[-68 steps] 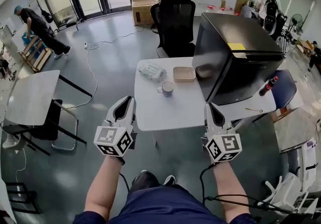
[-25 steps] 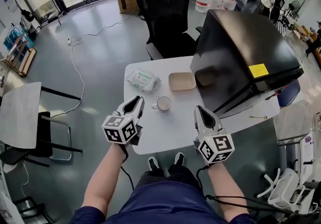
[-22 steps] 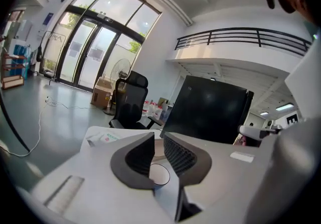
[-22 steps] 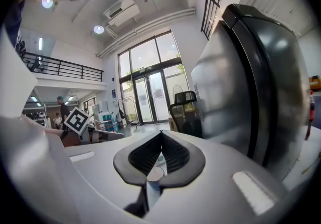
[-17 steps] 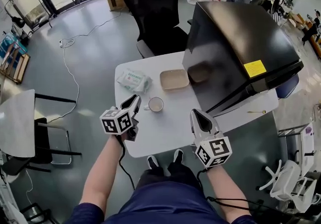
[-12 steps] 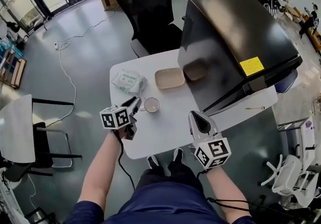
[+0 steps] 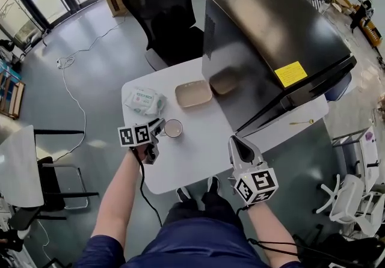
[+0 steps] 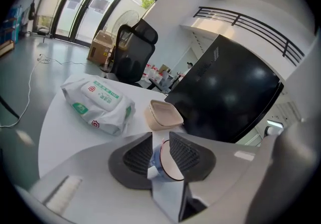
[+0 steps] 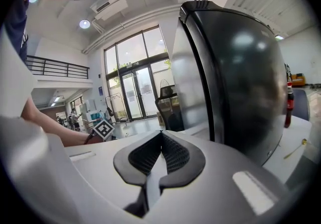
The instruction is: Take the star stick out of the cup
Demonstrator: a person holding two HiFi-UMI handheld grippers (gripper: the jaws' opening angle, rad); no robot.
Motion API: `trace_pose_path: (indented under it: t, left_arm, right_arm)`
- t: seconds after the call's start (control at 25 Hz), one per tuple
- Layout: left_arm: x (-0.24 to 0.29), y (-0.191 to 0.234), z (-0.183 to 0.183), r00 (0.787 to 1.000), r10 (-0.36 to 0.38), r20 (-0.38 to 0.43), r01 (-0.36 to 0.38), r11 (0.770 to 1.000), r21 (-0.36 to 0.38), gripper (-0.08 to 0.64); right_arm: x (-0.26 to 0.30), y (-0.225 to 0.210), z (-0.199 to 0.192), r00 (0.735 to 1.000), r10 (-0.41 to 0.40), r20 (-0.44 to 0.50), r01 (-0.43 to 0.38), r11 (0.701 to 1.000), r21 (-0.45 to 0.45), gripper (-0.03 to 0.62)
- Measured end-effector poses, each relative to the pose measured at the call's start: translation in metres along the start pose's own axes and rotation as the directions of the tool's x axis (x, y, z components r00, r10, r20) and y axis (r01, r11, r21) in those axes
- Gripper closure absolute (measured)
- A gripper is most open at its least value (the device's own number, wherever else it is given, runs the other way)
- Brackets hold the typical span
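Note:
A blue cup point(image 7: 174, 128) with a white inside stands on the white table point(image 7: 198, 152), left of centre. No stick shows in it. My left gripper point(image 7: 159, 125) is at the cup's left side. In the left gripper view the jaws stand narrowly apart, with the cup point(image 8: 163, 160) wedged in the gap of the left gripper point(image 8: 160, 142) and its rim lapping over one pad. My right gripper point(image 7: 239, 142) hovers over the table's front edge, shut and empty, its pads meeting in the right gripper view point(image 9: 161, 135). A thin gold stick point(image 7: 299, 121) lies on the table far right, beside the black box.
A big black box point(image 7: 264, 38) fills the table's right half. A pack of wipes point(image 7: 144, 100) and a beige tray point(image 7: 193, 93) lie behind the cup. A black office chair point(image 7: 159, 14) stands beyond the table. Bare tabletop lies between the two grippers.
My left gripper has moved forward across the table and closed in on the cup's left side. The right gripper has stayed low near the front edge. The head view has shifted closer.

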State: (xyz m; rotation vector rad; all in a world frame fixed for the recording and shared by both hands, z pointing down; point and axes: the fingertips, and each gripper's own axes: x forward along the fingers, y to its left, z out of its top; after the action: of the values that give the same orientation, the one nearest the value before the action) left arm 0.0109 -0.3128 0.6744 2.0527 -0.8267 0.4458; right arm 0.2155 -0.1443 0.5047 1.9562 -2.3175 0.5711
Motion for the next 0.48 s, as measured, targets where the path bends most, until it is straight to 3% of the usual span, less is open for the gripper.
trace_pose_path:
  t: [0.24, 0.36, 0.48]
  left_arm:
    - [0.008, -0.002, -0.003, 0.999, -0.016, -0.030, 0.016, 1.000, -0.003, 0.460]
    - [0.007, -0.004, 0.000, 1.000, -0.023, -0.019, 0.023, 1.000, -0.010, 0.549]
    - [0.004, -0.010, 0.001, 0.999, -0.039, -0.012, 0.039, 0.999, -0.011, 0.549]
  right_arm:
    - [-0.006, -0.008, 0.001, 1.000, -0.024, 0.008, 0.024, 1.000, 0.016, 0.586]
    - [-0.005, -0.008, 0.001, 1.000, -0.025, 0.008, 0.025, 0.999, 0.021, 0.586]
    - [-0.003, -0.007, 0.000, 1.000, -0.020, 0.006, 0.020, 1.000, 0.025, 0.586]
